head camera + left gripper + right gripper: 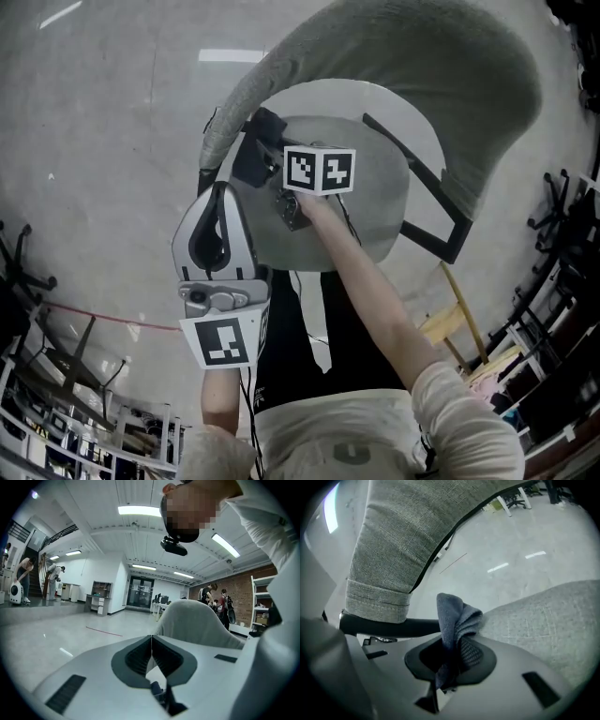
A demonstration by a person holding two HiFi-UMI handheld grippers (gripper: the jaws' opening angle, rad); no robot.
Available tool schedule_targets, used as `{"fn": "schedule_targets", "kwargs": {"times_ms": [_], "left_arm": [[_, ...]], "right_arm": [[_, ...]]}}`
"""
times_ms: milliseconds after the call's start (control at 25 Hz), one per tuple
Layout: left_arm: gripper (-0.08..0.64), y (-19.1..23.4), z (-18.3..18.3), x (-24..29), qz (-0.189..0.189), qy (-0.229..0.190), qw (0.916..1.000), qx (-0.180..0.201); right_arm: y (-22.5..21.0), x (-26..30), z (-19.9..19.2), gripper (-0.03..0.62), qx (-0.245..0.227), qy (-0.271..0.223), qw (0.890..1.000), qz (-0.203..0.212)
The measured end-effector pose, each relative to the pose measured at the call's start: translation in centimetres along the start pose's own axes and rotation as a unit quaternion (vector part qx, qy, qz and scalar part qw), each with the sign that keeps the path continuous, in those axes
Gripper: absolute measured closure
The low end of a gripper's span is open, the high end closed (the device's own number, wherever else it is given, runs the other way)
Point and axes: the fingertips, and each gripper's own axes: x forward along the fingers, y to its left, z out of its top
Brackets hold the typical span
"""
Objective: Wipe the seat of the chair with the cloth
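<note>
The left gripper has its two jaws pressed together along one thin line, and nothing is between them. In the head view it is at the left edge of the seat, partly over the grey floor, and a bare forearm comes up to it from below. Its own camera looks across a large room. The curved grey back of the chair rises just ahead of the jaws, a little to the right. Some people stand far behind, near a stair on the left and near a brick wall on the right.

The right gripper is further in, over the left part of the seat, close to where the back bends around it. The arm that holds it reaches across the seat from the near edge. The jaws of this gripper are closed on a dark blue-grey cloth. The cloth is pinched in its lower part, and the rest stands up above the jaws in a crumpled fold that leans to the right. This fold is at the edge of the seat, whose grey woven fabric fills the right side of the right gripper view. Whether the cloth touches the fabric I cannot tell. On the left of the cloth, a black bar runs under the hemmed lower edge of the back.
</note>
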Motion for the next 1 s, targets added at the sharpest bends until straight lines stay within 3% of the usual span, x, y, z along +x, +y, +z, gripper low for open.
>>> {"fn": "schedule_targets", "kwargs": {"times_ms": [320, 600, 1000], "left_arm": [[0.543, -2.1, -0.9, 0.2, -0.027, 0.017, 0.9995, 0.004], [0.543, -3.9, -1.4, 0.4, -0.041, 0.029, 0.9987, 0.000], [0.543, -6.3, -0.9, 1.4, -0.049, 0.025, 0.9985, 0.008]], "right_arm": [[-4.2, -4.4, 0.6, 0.543, -0.059, -0.007, 0.996, -0.064], [-10.1, -10.6, 0.7, 0.543, -0.070, -0.017, 0.991, -0.117], [-17.7, -18.4, 1.0, 0.543, -0.079, -0.025, 0.973, -0.215]]}}
